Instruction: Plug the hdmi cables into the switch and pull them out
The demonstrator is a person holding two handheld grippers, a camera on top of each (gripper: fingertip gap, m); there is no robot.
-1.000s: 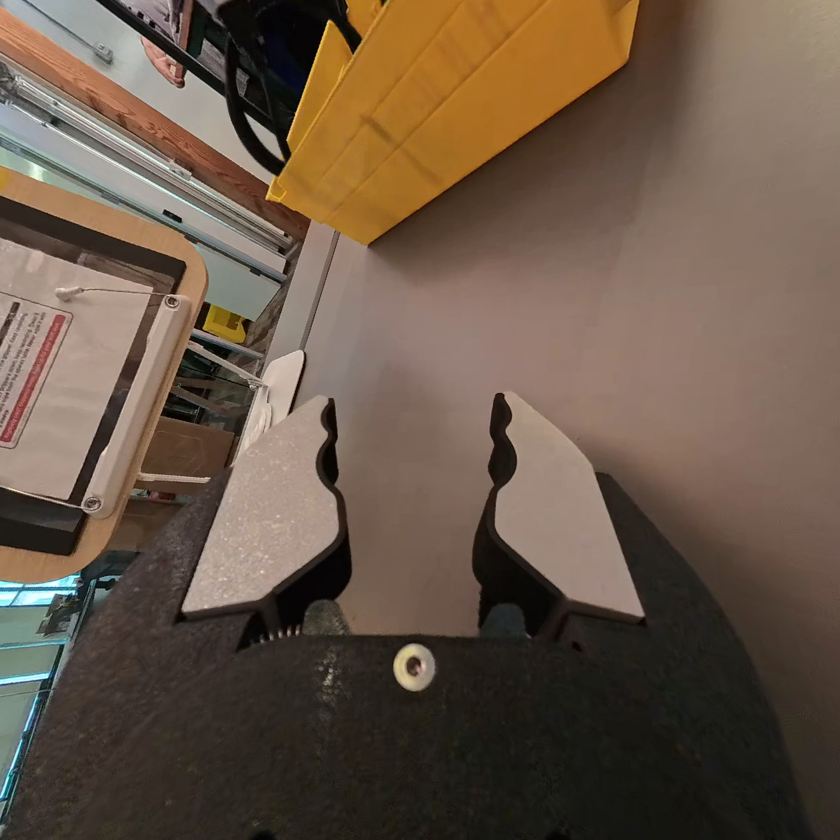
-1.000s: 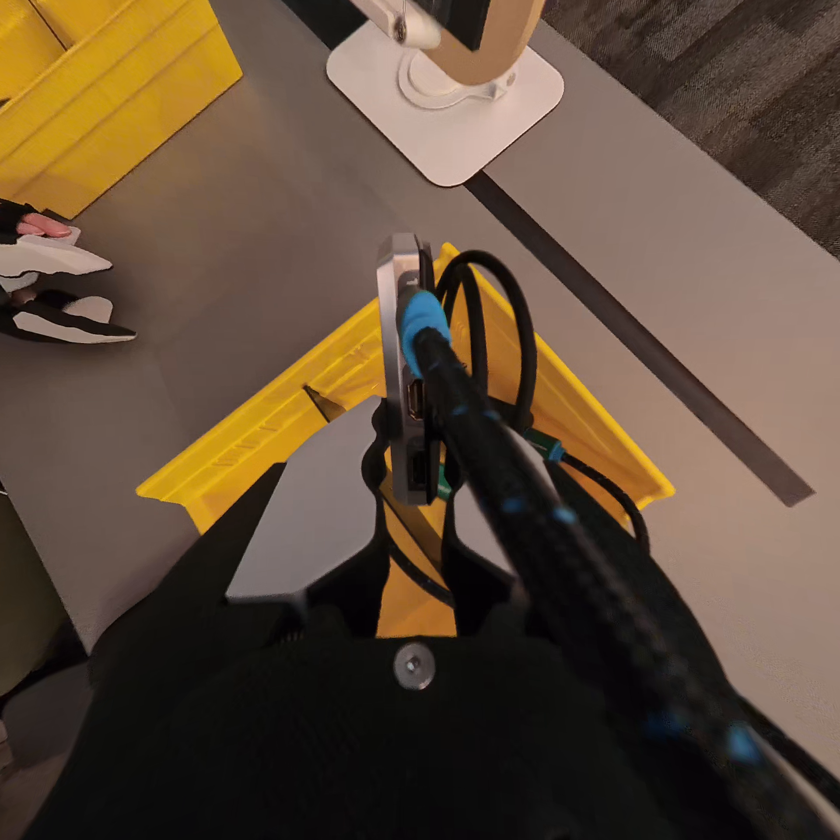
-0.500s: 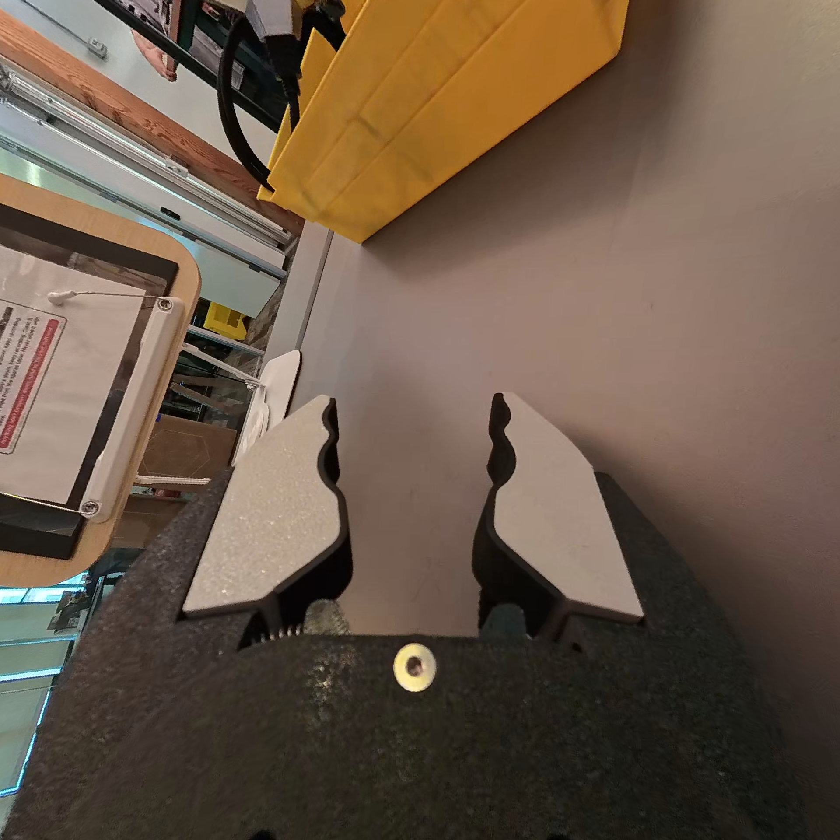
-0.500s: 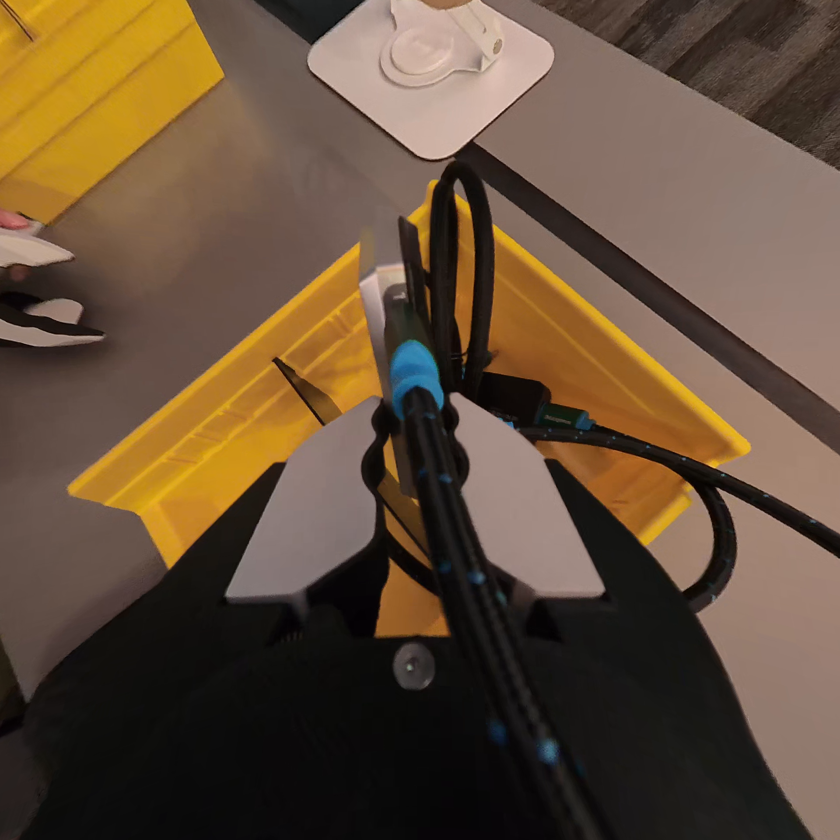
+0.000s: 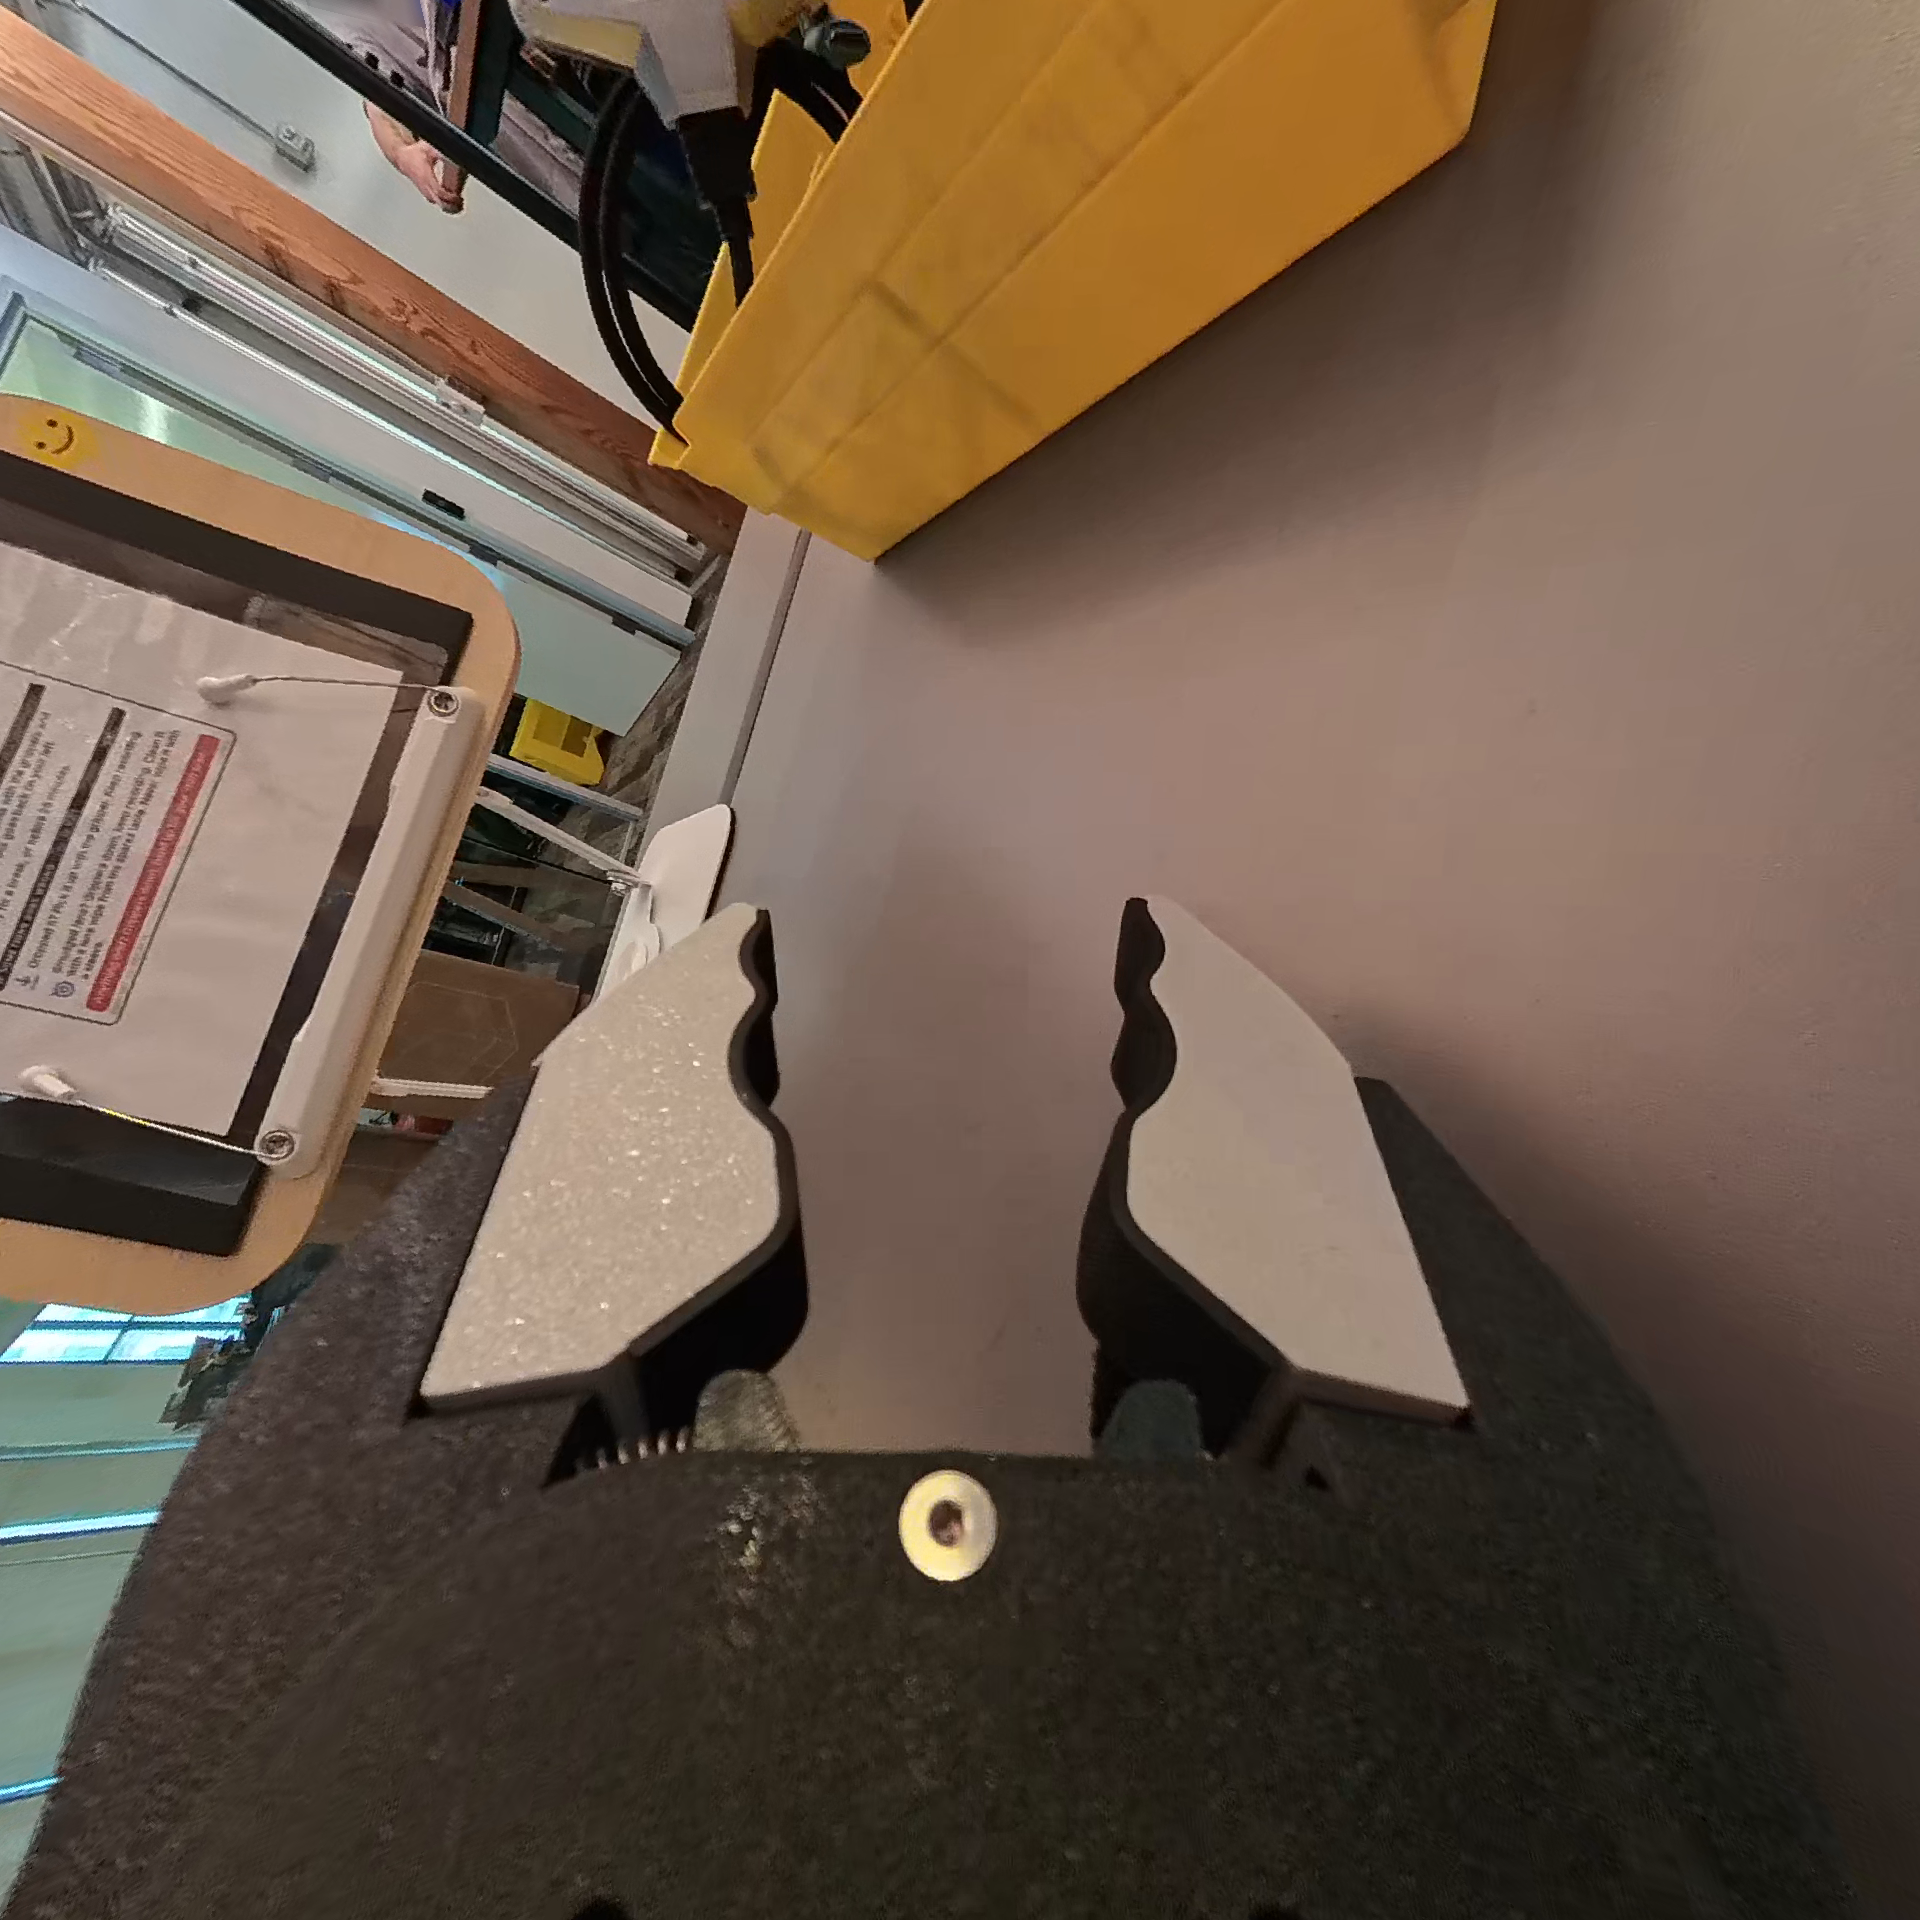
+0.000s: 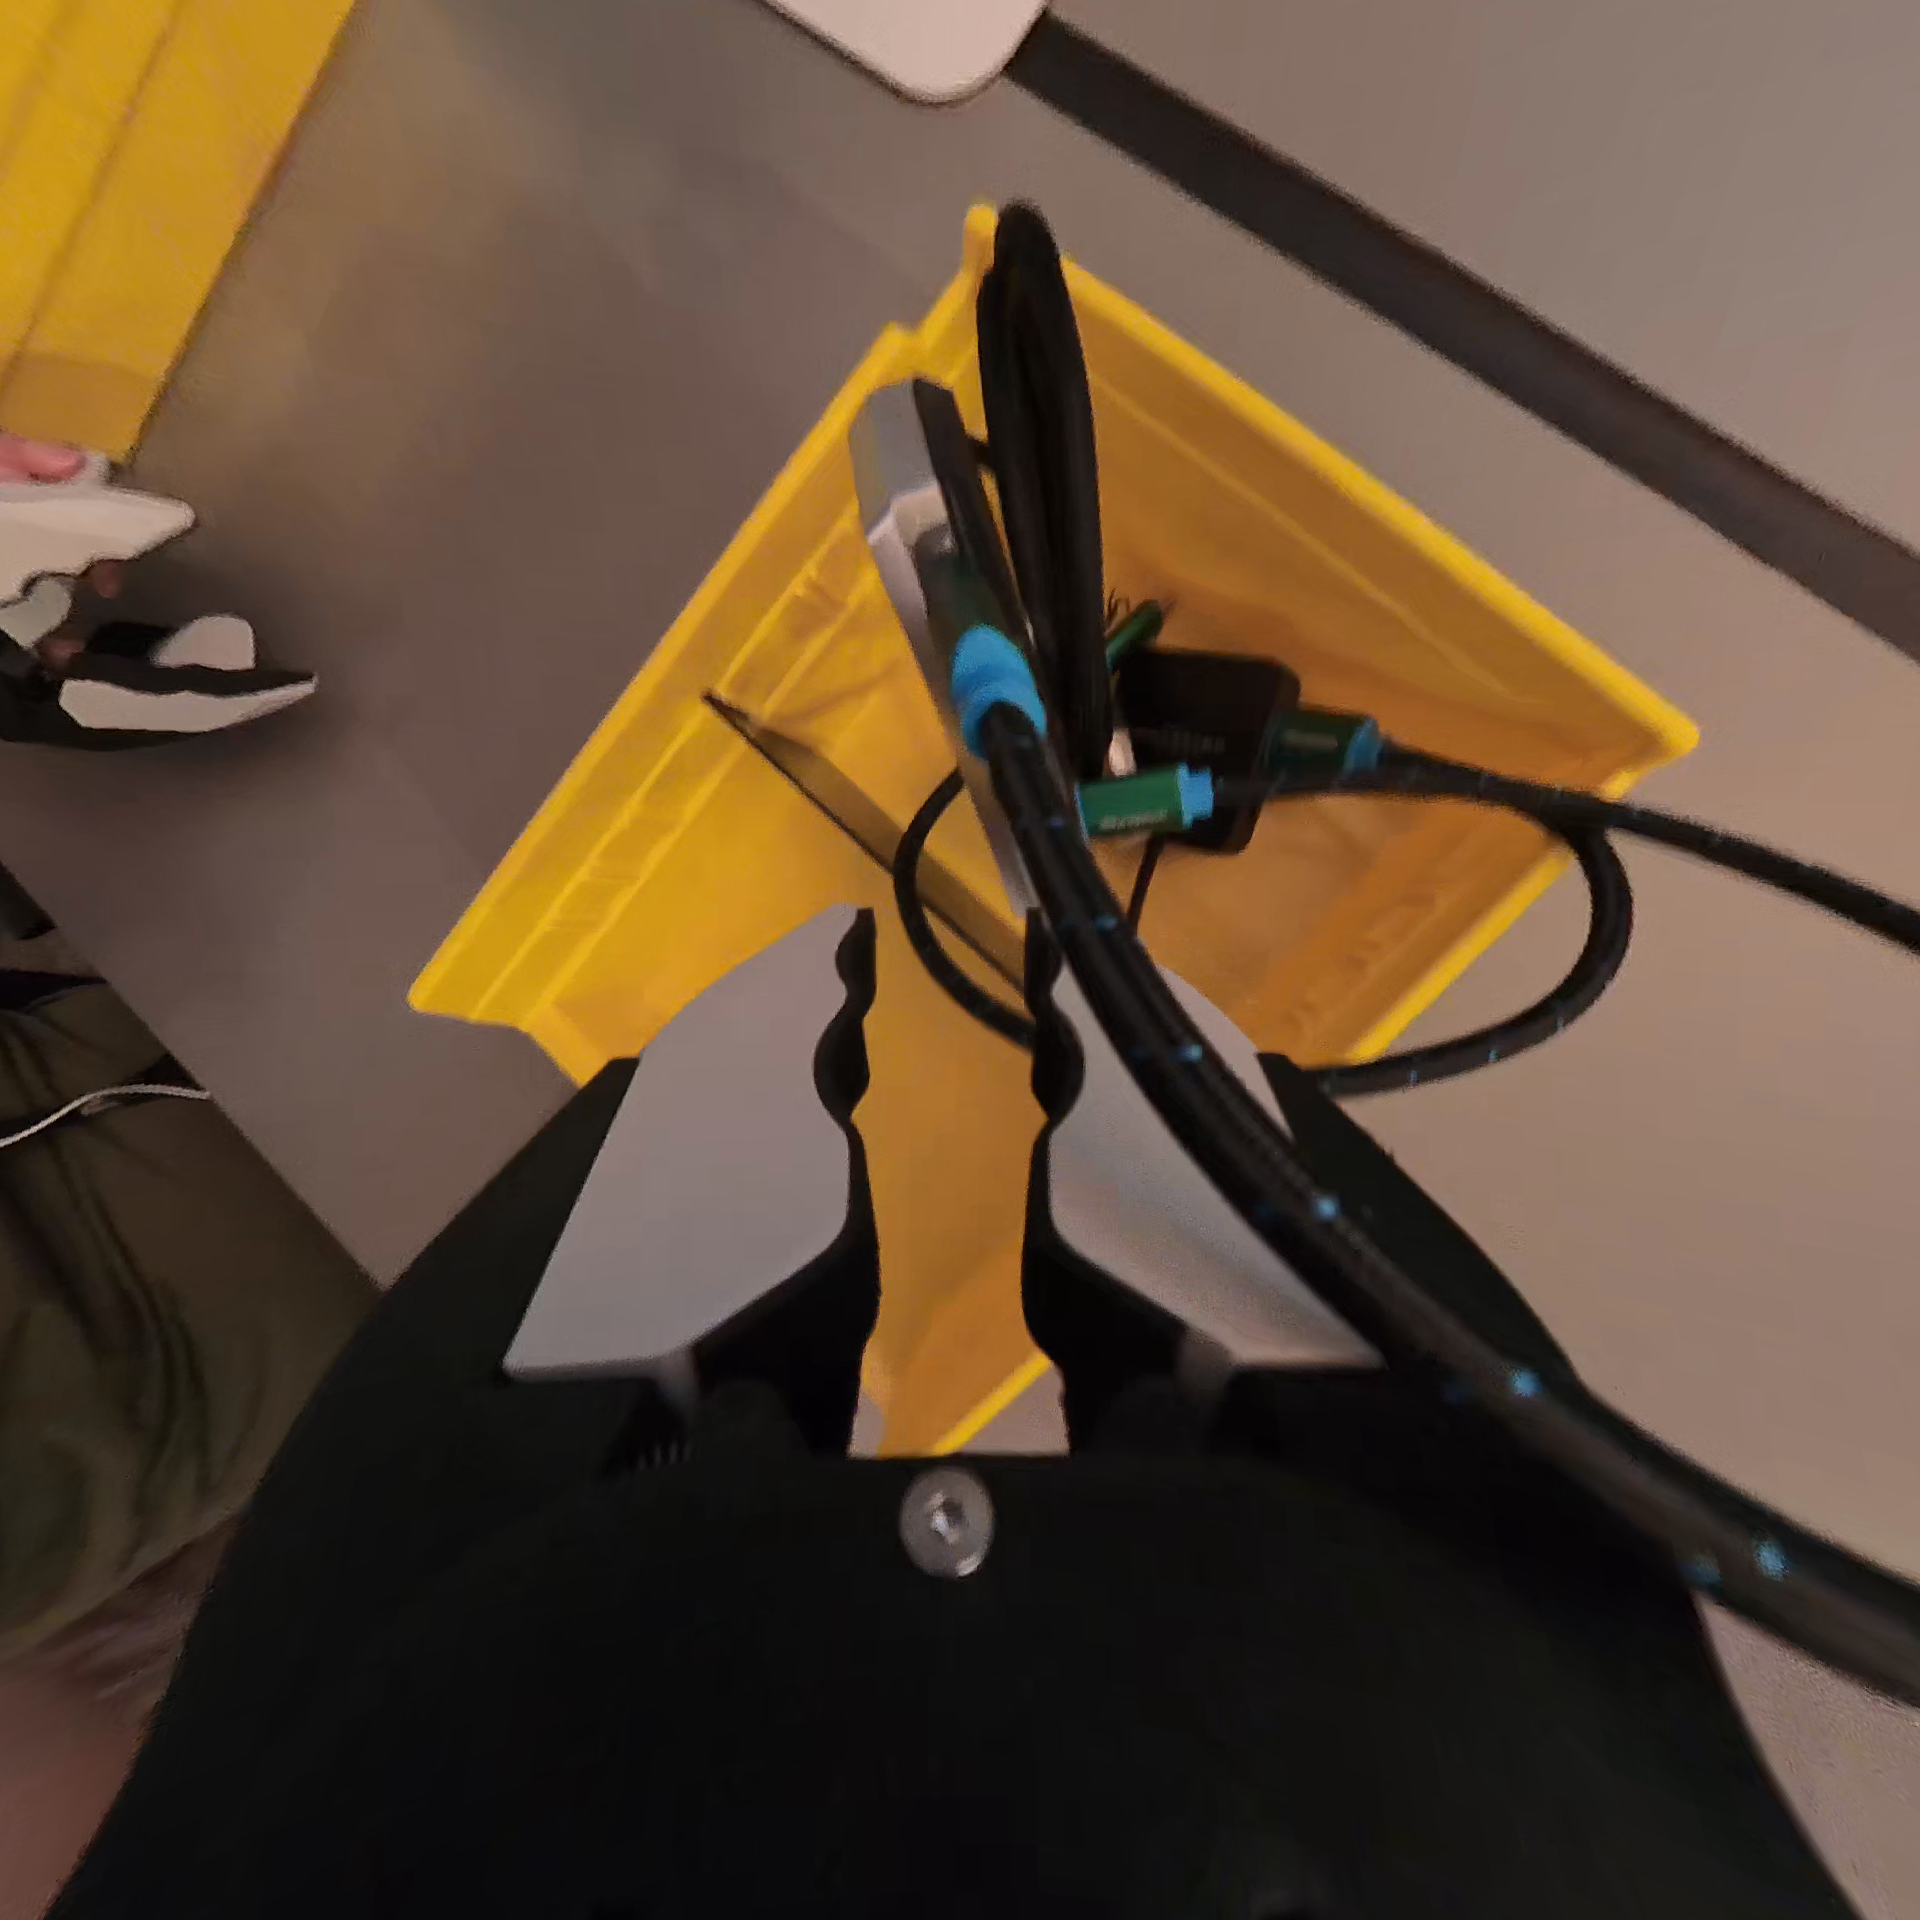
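Right gripper [image 6: 951,935] released — switch [image 6: 914,582], clamped a moment ago, apparently rests in yellow bin [image 6: 1351,582]; left gripper [image 5: 945,925] unchanged, spread, empty.

Both wrist views share the yellow bin [image 6: 1351,582].

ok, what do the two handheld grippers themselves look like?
Both match. Left gripper: rough black speckled body, one silver screw centred below the jaws, two flat pale grey fingers with wavy black inner pads. Right gripper: same black body, silver screw, same grey fingers with scalloped black pads. No markings visible. Beside it, an olive-green garment, apparently the person's clothing.
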